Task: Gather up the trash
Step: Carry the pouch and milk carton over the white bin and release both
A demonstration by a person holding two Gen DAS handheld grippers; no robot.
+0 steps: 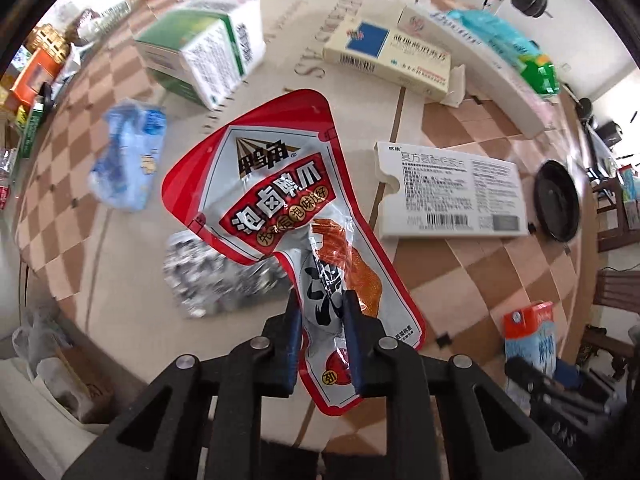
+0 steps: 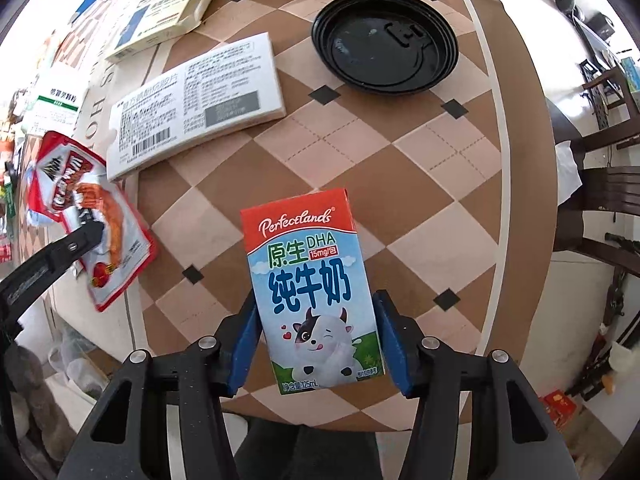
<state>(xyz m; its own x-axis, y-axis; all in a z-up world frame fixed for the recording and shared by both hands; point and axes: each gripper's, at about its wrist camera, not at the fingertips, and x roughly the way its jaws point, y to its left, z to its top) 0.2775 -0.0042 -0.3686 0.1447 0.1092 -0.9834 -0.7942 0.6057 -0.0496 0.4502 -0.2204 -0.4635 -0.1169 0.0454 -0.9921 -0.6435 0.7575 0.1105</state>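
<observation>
A round surface point(image 2: 460, 184) patterned in brown and cream diamonds fills both views, with dark chairs point(image 2: 612, 196) beyond its edge on a pale floor. The left gripper point(image 1: 322, 300) has its jaws pinched tight on the lower end of a red and silver snack wrapper point(image 1: 280, 200), which hangs clear above the surface. The right gripper point(image 2: 316, 308) has its jaws closed against both sides of a small milk carton point(image 2: 308, 292), held upright near the surface's edge. Near the wrapper lie one crumpled silver foil packet point(image 1: 216, 276) and one blue wrapper point(image 1: 128, 160), both blurred. Four flat medicine boxes show: a white one point(image 2: 200, 100), a cream one with a blue patch point(image 1: 384, 56), a green-and-white one point(image 1: 204, 52) and a long white one point(image 1: 472, 52). One black round lid point(image 2: 384, 40) sits beyond the white box.
</observation>
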